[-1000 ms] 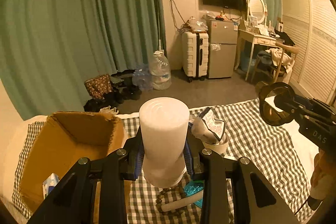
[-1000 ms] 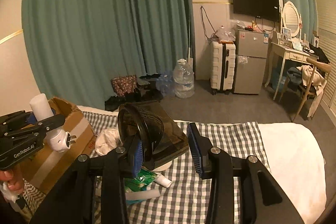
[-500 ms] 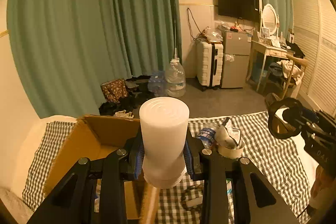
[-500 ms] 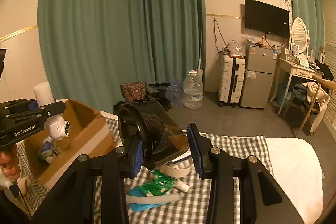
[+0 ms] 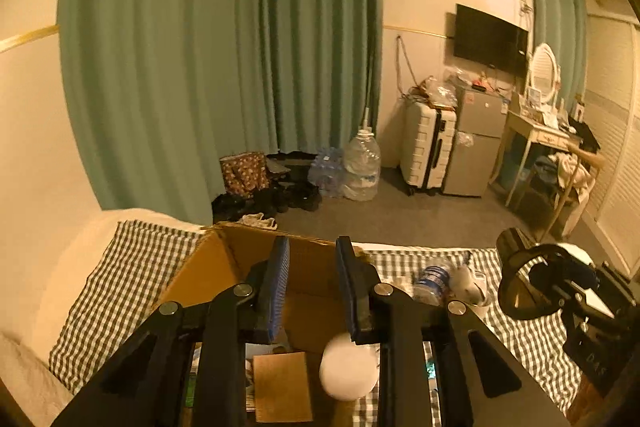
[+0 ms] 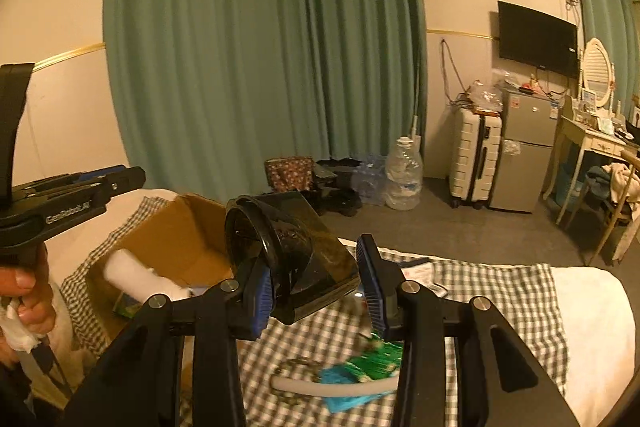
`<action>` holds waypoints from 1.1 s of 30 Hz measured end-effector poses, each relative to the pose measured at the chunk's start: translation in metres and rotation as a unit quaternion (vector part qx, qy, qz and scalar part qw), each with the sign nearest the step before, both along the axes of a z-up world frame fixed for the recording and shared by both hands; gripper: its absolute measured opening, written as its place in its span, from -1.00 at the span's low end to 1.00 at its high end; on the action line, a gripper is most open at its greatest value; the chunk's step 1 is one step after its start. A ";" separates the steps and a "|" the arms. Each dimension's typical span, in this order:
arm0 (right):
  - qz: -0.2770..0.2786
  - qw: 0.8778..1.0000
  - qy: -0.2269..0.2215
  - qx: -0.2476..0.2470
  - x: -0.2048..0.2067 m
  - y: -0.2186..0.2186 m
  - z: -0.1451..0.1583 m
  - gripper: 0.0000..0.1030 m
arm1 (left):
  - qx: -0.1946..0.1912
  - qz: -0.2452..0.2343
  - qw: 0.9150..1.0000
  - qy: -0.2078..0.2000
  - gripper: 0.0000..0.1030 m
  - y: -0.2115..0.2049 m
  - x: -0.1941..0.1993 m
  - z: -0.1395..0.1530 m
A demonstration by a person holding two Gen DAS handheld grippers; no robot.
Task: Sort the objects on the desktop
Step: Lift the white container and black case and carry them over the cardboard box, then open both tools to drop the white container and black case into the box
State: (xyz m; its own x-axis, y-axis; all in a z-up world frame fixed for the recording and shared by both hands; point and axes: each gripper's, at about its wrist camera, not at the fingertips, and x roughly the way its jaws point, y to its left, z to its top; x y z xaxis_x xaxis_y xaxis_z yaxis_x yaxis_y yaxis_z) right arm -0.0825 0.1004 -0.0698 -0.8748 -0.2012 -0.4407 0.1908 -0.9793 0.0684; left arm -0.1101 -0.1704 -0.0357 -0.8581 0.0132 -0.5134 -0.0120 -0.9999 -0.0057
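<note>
Two tools: my left tool (image 5: 312, 287) is spread above the cardboard box (image 5: 224, 267); my right tool (image 6: 316, 287) pinches the dark holder (image 6: 288, 251) only by its ring, so it may slip.

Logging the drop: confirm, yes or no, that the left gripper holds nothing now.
Yes: the left gripper stands open with nothing between its fingers, and the white cylinder lies below in the cardboard box.

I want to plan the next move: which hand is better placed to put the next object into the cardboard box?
Right. The right gripper carries the dark holder beside the cardboard box; the left gripper is open and empty.
</note>
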 end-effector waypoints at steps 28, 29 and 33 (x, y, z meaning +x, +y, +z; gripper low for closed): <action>0.090 0.995 -0.045 0.022 -0.067 -0.132 -0.025 -0.26 | 0.005 0.060 0.995 -0.084 -0.49 -0.096 -0.035 -0.045; 0.092 0.994 -0.050 0.023 -0.069 -0.135 -0.029 -0.26 | 0.005 0.061 0.994 -0.093 -0.48 -0.097 -0.039 -0.051; 0.097 0.992 -0.072 0.028 -0.077 -0.146 -0.045 -0.26 | -0.002 0.057 0.991 -0.122 -0.39 -0.096 -0.047 -0.068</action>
State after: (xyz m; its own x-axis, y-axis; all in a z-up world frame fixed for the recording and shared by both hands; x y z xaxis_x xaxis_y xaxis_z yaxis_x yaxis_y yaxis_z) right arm -0.1600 -0.0451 -0.1152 -0.7493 -0.3319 -0.5730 0.3687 -0.9279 0.0553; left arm -0.1570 -0.2664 -0.1041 -0.7044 -0.0801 -0.7052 0.1026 -0.9947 0.0105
